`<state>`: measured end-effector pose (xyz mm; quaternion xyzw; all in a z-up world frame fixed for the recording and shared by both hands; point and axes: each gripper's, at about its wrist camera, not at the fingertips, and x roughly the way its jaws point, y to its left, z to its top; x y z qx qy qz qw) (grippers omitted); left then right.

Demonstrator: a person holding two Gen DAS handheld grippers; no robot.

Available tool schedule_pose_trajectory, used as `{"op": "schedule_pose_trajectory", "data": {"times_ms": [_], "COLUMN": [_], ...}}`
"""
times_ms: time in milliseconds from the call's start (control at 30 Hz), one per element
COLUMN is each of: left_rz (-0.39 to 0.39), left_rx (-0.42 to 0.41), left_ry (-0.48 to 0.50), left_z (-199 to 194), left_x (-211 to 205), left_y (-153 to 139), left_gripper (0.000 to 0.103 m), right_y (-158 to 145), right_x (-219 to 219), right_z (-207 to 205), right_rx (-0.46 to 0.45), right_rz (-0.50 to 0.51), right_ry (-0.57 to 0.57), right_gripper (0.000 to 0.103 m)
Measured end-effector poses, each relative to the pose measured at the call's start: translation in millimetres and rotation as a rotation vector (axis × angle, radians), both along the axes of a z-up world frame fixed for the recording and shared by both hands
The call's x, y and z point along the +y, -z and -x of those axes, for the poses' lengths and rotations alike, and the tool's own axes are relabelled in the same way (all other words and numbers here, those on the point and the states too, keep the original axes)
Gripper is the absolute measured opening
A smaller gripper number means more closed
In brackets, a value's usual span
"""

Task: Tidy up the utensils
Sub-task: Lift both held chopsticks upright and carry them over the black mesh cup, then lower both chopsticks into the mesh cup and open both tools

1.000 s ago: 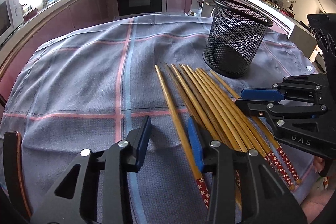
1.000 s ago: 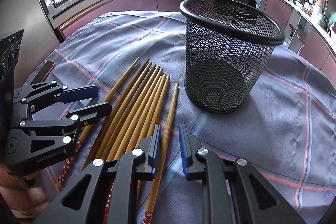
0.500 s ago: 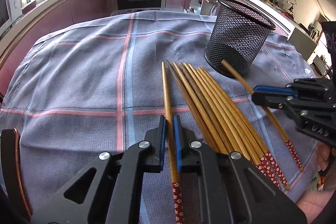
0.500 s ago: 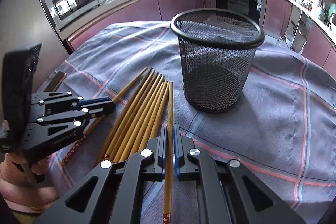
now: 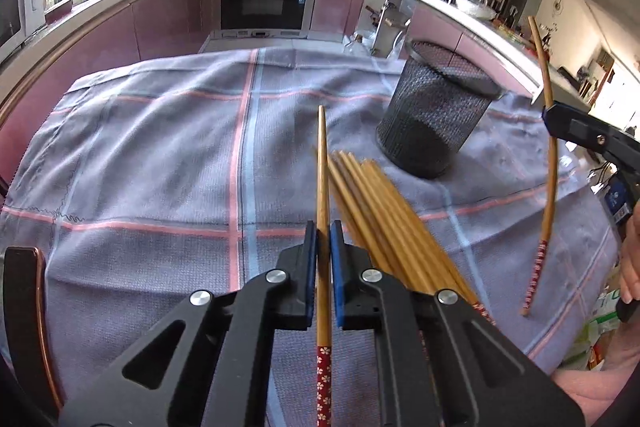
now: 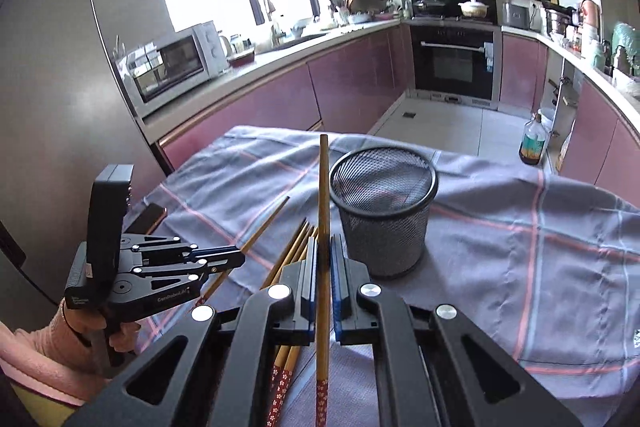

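2 bamboo chopsticks with red flower-patterned ends are lifted off the counter, 1 in each pair of tongs. The left tongs (image 5: 323,269) are closed to a narrow slit on their chopstick (image 5: 322,187), whose thin tip points forward above the blue-grey checked cloth (image 5: 160,155) covering the counter. The right tongs (image 6: 325,281) are likewise pinched on the other chopstick (image 6: 323,203); from the left wrist view that stick (image 5: 549,163) hangs steeply with its red end down, off to the right of the black wire-mesh cup (image 5: 434,115). The cup stands upright on the cloth. Just beside it, on its near side, the remaining bundle of bamboo chopsticks (image 5: 384,211) lies flat, fanned side by side.
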<state>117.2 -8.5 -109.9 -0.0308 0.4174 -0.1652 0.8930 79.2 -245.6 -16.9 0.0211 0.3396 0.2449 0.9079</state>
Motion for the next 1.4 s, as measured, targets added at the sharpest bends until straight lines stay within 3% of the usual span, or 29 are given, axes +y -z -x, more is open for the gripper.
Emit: {"op": "schedule_pose_trajectory", "data": {"times_ms": [433, 900, 1200, 1400], "left_rz": [0.181, 0.277, 0.313, 0.289], "left_rx": [-0.196, -0.359, -0.431, -0.464], "left_ry": [0.053, 0.076, 0.064, 0.063], "left_z": [11, -8, -32, -50], "left_x": [6, -10, -41, -68], "left_y": [-94, -186, -207, -205], "left_gripper": [0.007, 0.007, 0.007, 0.007], "right_y": [-43, -90, -103, -93], "right_x": [-19, -34, -34, -32], "right_z": [-1, -17, -37, -54], "right_rx": [-0.135, -0.269, -0.321, -0.289], "right_rz": [-0.072, -0.105, -0.094, -0.089], "right_ry": [0.049, 0.092, 0.129, 0.138], "right_gripper": [0.005, 0.005, 0.005, 0.005]}}
